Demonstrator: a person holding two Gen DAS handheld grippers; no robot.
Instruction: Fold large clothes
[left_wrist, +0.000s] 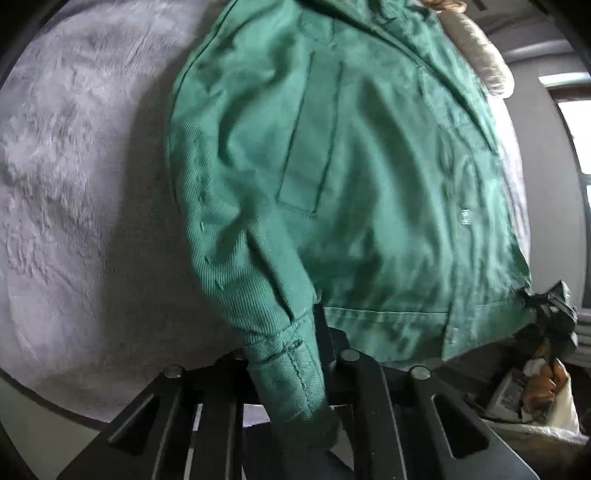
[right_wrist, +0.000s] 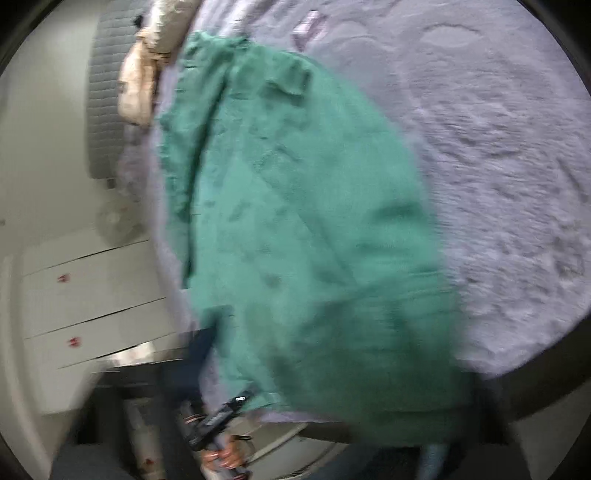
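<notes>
A green jacket lies front-up on a grey fluffy bed cover. In the left wrist view my left gripper is shut on the cuff of its sleeve, which hangs back over the fingers. At the right edge of that view my right gripper pinches the hem corner of the jacket. The right wrist view is blurred; the jacket fills it and hides the right fingers. A hand holds the left gripper at the bottom of that view.
A cream pillow lies past the collar at the head of the bed. White drawers stand beside the bed. A window and floor clutter are on the right side.
</notes>
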